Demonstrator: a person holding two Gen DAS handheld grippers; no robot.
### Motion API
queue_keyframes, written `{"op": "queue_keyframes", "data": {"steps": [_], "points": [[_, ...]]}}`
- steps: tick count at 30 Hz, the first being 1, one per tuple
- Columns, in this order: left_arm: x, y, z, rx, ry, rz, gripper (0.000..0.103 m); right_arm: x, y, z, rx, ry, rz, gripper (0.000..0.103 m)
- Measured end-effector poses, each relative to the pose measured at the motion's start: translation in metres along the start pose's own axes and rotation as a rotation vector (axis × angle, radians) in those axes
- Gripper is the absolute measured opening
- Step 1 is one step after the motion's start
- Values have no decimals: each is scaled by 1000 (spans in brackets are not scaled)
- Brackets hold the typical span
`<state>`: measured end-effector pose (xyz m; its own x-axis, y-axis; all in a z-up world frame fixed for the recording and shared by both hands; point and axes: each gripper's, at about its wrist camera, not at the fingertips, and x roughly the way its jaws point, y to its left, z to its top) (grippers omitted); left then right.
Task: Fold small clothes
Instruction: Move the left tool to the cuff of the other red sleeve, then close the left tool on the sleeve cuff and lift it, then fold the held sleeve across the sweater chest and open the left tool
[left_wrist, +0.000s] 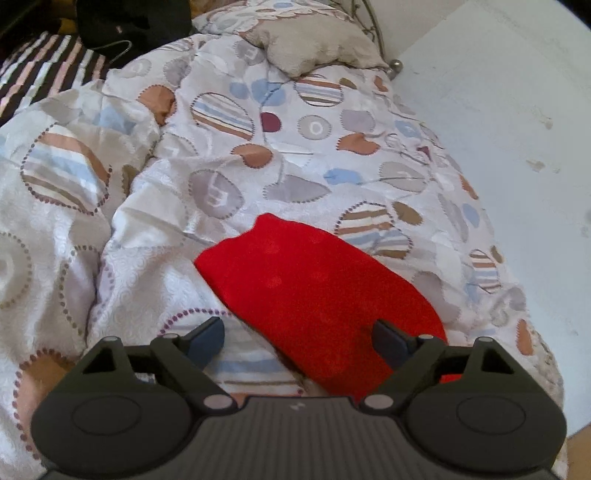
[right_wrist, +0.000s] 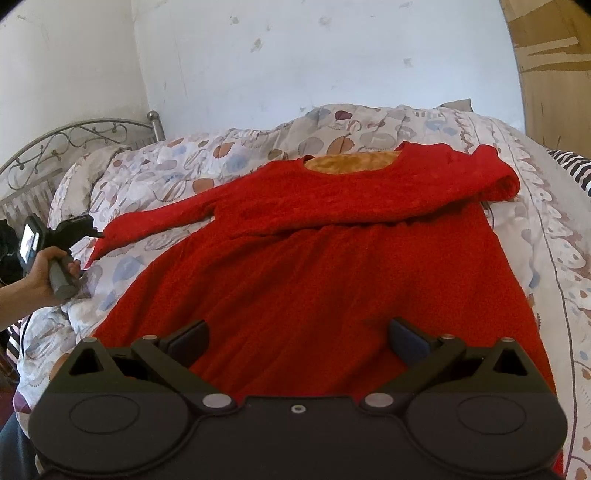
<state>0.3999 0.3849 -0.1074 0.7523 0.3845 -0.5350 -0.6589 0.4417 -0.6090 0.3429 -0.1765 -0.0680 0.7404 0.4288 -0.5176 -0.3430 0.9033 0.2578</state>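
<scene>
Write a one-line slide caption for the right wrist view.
Open right gripper hovers over a red sweater spread on the patterned duvet, while the left gripper meets its outstretched sleeve.

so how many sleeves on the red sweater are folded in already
1. The right-side sleeve lies folded across the chest. The other sleeve is stretched out on the duvet, its cuff at the left gripper, whose fingers are open.

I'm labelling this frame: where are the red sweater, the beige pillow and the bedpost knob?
red sweater (right_wrist: 314, 280), right wrist view, middle of its body.
beige pillow (left_wrist: 314, 46), left wrist view, its centre.
bedpost knob (right_wrist: 153, 116), right wrist view, the round top.
</scene>
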Motion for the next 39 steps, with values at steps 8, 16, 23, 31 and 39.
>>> {"op": "queue_keyframes", "data": {"steps": [8,16,23,31,39], "points": [[-3,-15,-3,67,-55,60,29,1,-2,-1,1,4,0,103],[-16,-46,-5,208,-147,78,8,2,1,0,-19,25,-12,103],[-30,-73,2,315,-219,36,7,-5,-2,7,19,8,-5,103],[-61,-145,-9,480,-326,-90,6,-21,-6,19,33,-43,16,103],[-115,-248,-74,704,-306,-457,6,-45,-24,27,72,-114,-31,103]]}}
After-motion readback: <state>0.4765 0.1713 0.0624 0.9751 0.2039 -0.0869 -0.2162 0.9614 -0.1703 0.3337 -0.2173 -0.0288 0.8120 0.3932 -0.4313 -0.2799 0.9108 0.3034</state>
